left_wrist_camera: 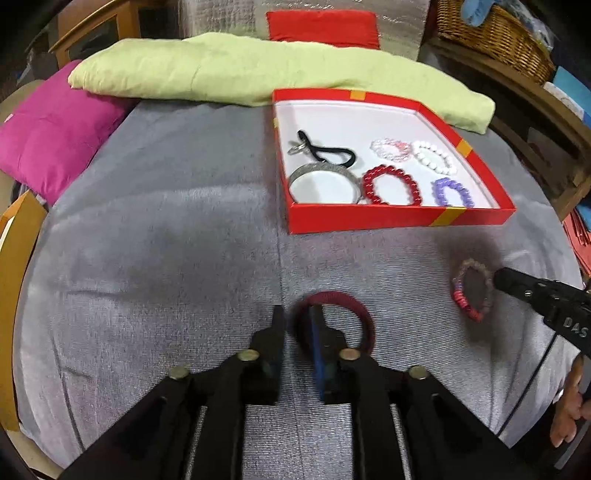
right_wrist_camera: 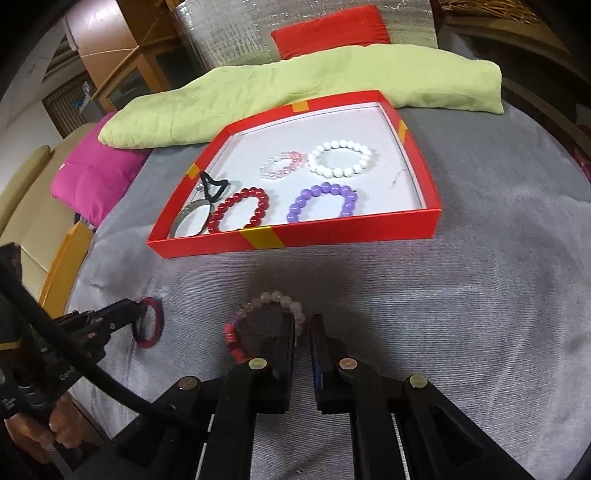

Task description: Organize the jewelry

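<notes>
A red box [left_wrist_camera: 369,219] [right_wrist_camera: 332,236] on the grey cloth holds a silver bangle [left_wrist_camera: 325,171], a black hair tie [left_wrist_camera: 332,151], and red [left_wrist_camera: 369,181], purple [left_wrist_camera: 439,184], white [left_wrist_camera: 432,155] and pink [left_wrist_camera: 388,146] bead bracelets. My left gripper [left_wrist_camera: 298,314] [right_wrist_camera: 138,310] is shut on the left rim of a dark red bangle [left_wrist_camera: 364,314] [right_wrist_camera: 157,321]. My right gripper [right_wrist_camera: 303,321] [left_wrist_camera: 496,278] is shut on the right side of a pale pink bead bracelet [right_wrist_camera: 273,297] [left_wrist_camera: 465,295] with some red beads.
A green pillow [left_wrist_camera: 221,70], a magenta cushion [left_wrist_camera: 55,140] and a red cushion [left_wrist_camera: 321,26] lie behind the box. A wicker basket [left_wrist_camera: 495,33] stands at the far right. A wooden chair edge [left_wrist_camera: 14,243] is at the left.
</notes>
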`<state>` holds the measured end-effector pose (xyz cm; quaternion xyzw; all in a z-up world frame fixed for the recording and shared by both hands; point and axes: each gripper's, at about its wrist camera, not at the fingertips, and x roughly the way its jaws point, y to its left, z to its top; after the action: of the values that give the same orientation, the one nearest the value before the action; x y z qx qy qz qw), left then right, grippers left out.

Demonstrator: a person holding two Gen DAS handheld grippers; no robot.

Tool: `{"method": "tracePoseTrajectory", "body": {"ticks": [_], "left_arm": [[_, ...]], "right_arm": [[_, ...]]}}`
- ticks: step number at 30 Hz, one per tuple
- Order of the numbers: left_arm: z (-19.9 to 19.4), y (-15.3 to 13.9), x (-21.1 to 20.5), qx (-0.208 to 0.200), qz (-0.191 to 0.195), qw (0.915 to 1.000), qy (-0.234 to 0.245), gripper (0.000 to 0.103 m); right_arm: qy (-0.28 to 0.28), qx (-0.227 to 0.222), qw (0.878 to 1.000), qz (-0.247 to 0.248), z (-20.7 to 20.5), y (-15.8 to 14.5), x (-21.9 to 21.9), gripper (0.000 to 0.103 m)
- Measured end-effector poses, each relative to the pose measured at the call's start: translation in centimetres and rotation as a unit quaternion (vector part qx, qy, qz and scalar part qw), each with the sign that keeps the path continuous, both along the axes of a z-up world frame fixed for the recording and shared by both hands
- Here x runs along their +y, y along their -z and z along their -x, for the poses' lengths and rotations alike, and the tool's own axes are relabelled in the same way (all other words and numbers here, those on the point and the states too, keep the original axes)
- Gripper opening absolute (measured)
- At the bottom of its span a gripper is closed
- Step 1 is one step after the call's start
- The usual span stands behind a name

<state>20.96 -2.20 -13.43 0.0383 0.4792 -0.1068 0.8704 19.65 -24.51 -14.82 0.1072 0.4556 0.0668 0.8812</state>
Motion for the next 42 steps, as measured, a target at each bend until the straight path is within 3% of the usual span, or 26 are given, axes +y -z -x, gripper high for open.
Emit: {"method": "tracePoseTrajectory", "body": {"ticks": [2, 4, 9, 13, 18, 21, 23, 31, 42], "left_arm": [[-0.2, 0.1, 0.2, 0.002, 0.002, 1.0000, -0.006, 0.033], [-0.2, 0.2, 0.2, 0.000, 0.001, 1.0000, -0.006, 0.033], [-0.2, 0.3, 0.0, -0.001, 0.001, 1.0000, -0.001, 0.033], [-0.2, 0.4, -0.1, -0.003, 0.004, 1.0000, 0.002, 0.018], [-0.4, 0.6, 0.2, 0.002, 0.010, 0.9999, 0.003, 0.011], [-0.7, 0.6, 0.7, 0.005, 0.022, 0.9997, -0.004, 0.007], [-0.7, 0.6, 0.9, 0.005, 0.028, 0.9996, -0.006, 0.006], [-0.3, -0.8, 1.7, -0.024, 0.039, 0.9989, -0.013, 0.005], [0.0, -2.7, 1.3, -0.079, 0.026, 0.9963, -0.019, 0.005]], "right_arm": [[0.002, 0.000, 1.000, 0.002, 0.1, -0.1, -0.3, 0.014], [0.001, -0.002, 1.000, 0.002, 0.2, -0.2, -0.5, 0.022], [-0.013, -0.008, 1.000, 0.014, 0.4, -0.3, -0.1, 0.022], [-0.022, -0.008, 1.000, 0.019, 0.4, -0.1, 0.6, 0.022], [-0.033, -0.007, 0.998, 0.052, 0.1, 0.7, 2.0, 0.022], [-0.045, -0.024, 0.996, 0.074, 0.4, 0.6, 2.8, 0.008], [-0.046, -0.028, 0.996, 0.078, 0.5, 0.5, 2.9, 0.008], [-0.041, -0.080, 0.995, 0.035, 1.4, -1.8, 1.6, 0.008], [-0.029, -0.107, 0.994, -0.001, 1.8, -3.5, -0.4, 0.008]]}}
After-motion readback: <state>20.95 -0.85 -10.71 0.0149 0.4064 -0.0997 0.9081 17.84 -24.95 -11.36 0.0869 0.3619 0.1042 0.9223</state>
